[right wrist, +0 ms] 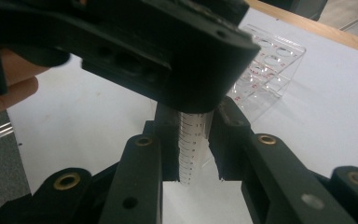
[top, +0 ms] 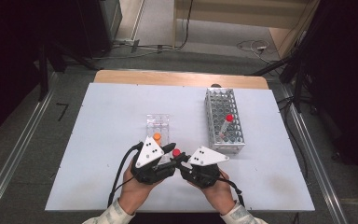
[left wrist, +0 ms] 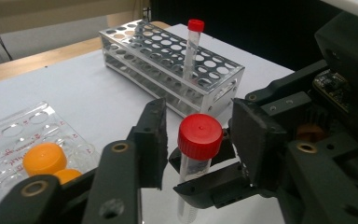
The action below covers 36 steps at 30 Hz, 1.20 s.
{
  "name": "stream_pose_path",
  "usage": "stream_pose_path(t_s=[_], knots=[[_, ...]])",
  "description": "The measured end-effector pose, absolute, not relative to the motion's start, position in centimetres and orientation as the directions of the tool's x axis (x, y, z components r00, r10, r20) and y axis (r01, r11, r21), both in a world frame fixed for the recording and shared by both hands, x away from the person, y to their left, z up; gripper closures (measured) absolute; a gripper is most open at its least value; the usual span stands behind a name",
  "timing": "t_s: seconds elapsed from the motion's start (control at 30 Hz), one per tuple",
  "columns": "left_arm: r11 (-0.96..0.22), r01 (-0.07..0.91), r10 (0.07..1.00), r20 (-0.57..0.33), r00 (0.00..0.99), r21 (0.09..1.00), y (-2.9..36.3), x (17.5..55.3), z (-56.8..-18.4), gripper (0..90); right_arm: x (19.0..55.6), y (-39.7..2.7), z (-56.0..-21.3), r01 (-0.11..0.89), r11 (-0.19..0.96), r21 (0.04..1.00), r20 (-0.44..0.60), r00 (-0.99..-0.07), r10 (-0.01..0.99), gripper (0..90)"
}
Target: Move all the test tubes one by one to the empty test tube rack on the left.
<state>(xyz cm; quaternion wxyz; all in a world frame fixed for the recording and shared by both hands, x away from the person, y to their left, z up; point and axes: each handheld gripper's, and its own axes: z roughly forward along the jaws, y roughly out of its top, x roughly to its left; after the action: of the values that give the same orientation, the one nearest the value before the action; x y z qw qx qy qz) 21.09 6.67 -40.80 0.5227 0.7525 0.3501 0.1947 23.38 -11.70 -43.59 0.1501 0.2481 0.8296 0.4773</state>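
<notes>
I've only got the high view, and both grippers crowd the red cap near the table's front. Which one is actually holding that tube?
Observer: The right gripper is. Its jaws are clamped on the graduated clear body of the tube, below the cap.
Operator: And the left one?
Observer: The left gripper is open, with a jaw on each side of the red cap and a gap on both sides.
Operator: I count one orange cap in the clear rack.
Observer: There are two. The near orange cap has a second orange cap right beside it in the clear rack.
</notes>
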Motion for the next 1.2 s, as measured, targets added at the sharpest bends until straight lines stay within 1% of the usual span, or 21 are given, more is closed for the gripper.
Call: stream_pose_path(t_s=[0.3,0.63,0.77,0.87,0.97,1.2], knots=[[-0.212,0.321,0.740,-0.064,0.670,0.923,6.6,21.0,-40.9,69.3,23.4,-11.7,-43.5,0.269,0.418,0.868,-0.009,-0.832,0.554,71.3],[-0.202,0.335,0.733,-0.084,0.675,0.920,6.8,21.1,-40.8,70.2,23.3,-11.7,-43.6,0.273,0.414,0.869,0.000,-0.835,0.550,70.5],[-0.201,0.339,0.731,-0.090,0.676,0.919,7.0,21.2,-40.7,70.3,23.2,-11.8,-43.4,0.266,0.401,0.877,0.008,-0.841,0.541,62.8],[-0.197,0.345,0.734,-0.096,0.673,0.918,7.2,21.1,-40.5,70.4,23.1,-11.9,-43.1,0.263,0.389,0.883,0.017,-0.846,0.533,54.1],[-0.194,0.350,0.737,-0.100,0.669,0.917,7.5,21.1,-40.2,70.4,23.0,-12.2,-42.8,0.254,0.380,0.890,0.018,-0.850,0.526,49.1],[-0.179,0.359,0.746,-0.112,0.657,0.916,8.8,21.2,-39.4,70.4,23.2,-12.9,-42.6,0.256,0.377,0.890,0.017,-0.846,0.534,43.4]])
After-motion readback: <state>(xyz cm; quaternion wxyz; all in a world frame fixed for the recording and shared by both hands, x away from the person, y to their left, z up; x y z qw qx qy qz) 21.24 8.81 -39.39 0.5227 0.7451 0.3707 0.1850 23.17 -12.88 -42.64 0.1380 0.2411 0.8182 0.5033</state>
